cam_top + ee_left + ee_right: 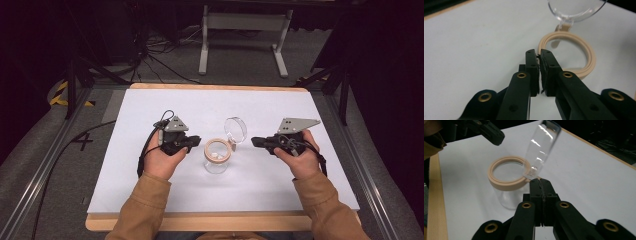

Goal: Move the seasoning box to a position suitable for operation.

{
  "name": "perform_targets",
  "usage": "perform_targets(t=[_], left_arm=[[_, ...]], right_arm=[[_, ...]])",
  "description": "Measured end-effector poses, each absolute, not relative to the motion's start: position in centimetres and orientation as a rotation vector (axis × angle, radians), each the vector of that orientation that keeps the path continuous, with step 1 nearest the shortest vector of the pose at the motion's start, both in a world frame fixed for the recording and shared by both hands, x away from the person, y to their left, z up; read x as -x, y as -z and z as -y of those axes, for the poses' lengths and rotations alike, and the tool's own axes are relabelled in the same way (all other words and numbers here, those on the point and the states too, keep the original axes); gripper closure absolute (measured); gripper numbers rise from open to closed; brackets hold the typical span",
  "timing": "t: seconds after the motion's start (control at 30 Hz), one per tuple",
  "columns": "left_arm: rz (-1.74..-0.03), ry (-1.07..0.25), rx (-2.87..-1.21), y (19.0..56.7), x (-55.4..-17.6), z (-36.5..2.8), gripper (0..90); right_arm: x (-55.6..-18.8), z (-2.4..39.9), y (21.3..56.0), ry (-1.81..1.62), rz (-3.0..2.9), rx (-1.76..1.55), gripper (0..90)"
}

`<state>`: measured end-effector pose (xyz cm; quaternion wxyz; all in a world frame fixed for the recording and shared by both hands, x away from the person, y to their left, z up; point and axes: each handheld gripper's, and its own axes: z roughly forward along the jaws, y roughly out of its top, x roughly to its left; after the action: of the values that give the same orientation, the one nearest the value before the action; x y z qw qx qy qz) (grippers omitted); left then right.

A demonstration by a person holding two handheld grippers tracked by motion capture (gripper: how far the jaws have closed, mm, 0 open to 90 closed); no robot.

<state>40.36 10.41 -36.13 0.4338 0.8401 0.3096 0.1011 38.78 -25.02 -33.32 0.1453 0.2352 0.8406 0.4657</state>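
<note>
A clear glass jar [217, 159] with a beige ring rim [217, 145] stands mid-table; small white pieces lie inside it. Its round clear lid [235, 129] is swung open on a hinge and stands up at the rim's far right. My left gripper [196, 141] sits just left of the rim, jaws shut with nothing between them; in the left gripper view its tips [539, 53] nearly touch the beige rim [589, 57]. My right gripper [255, 142] is right of the jar, shut and empty, its tips [540, 182] close to the hinge under the lid [541, 147].
A white mat [150, 180] covers the wooden table [200, 222]. Beyond the far edge are a white frame stand [245, 30], cables on grey floor and dark posts. Metal rails [45, 160] run along both sides of the table.
</note>
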Motion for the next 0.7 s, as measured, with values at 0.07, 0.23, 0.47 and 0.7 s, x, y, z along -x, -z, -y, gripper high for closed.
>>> perform_targets(t=[0.07, 0.23, 0.47, 0.7], left_arm=[[-0.770, -0.243, -2.135, 36.5, -40.8, -10.5, 85.4], [-0.771, -0.196, -2.201, 37.7, -41.9, -9.8, 87.2], [-0.739, -0.157, -2.282, 39.2, -42.8, -8.5, 89.1], [-0.745, -0.148, -2.338, 40.1, -43.0, -7.5, 89.4]], right_arm=[[-38.8, 25.9, 33.4, -1.329, -2.411, -0.710, 90.0], [-38.8, 27.6, 33.9, -1.301, -2.398, -0.774, 90.0], [-38.9, 29.0, 34.4, -1.294, -2.384, -0.820, 90.0], [-38.7, 29.5, 34.5, -1.295, -2.374, -0.829, 90.0]])
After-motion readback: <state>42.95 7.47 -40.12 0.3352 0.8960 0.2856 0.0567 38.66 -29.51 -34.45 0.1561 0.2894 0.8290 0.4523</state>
